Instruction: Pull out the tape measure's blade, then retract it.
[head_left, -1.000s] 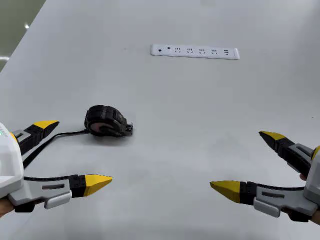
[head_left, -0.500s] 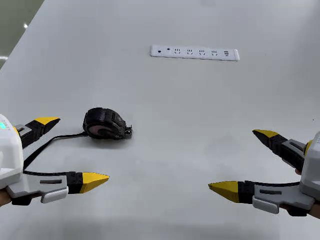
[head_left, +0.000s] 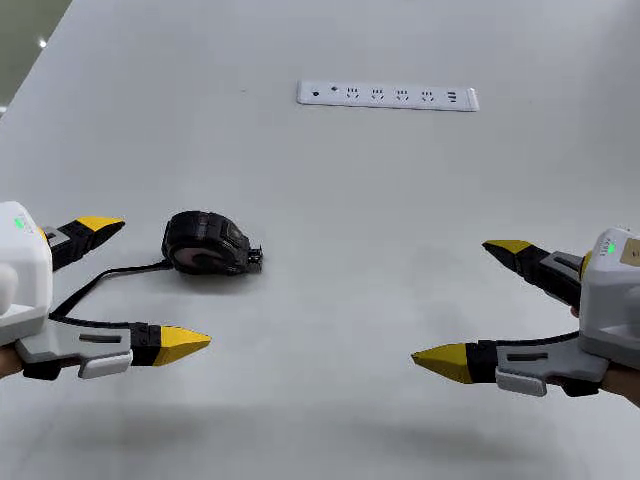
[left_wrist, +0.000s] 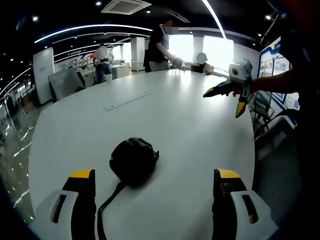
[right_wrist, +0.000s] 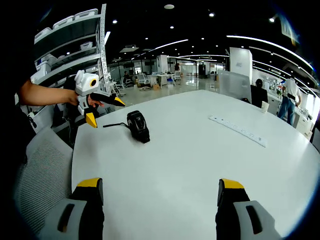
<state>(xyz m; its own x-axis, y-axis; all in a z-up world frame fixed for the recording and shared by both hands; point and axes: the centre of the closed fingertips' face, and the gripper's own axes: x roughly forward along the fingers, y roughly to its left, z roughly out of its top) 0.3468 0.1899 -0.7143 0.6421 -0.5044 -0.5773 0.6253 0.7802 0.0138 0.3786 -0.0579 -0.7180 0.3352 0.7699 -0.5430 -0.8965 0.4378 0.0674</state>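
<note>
A black round tape measure (head_left: 205, 243) with a black wrist strap is seen lying on its side on the pale grey bench (head_left: 350, 200), towards the bench's left edge. It is well apart from the white power strip (head_left: 387, 95) that lies nearer the far edge. Its blade is judged to be fully wound in, as only a small hook end can be made out at the mouth of the case. The left hand-held gripper (head_left: 157, 281) is held with its jaws spread wide and nothing between them. It sits just beside the tape measure on the strap side, without touching it. The right hand-held gripper (head_left: 452, 300) is likewise released and empty, well apart from the tape measure on the other side. Against the earlier frames, the right hand-held gripper has been brought a little inward and forward, and the left one has been eased slightly forward. The tape measure and the strip have not been moved, and the small shift of the whole picture is put down to the headset. The approach is therefore judged to be under way, with neither case nor blade yet gripped.
</note>
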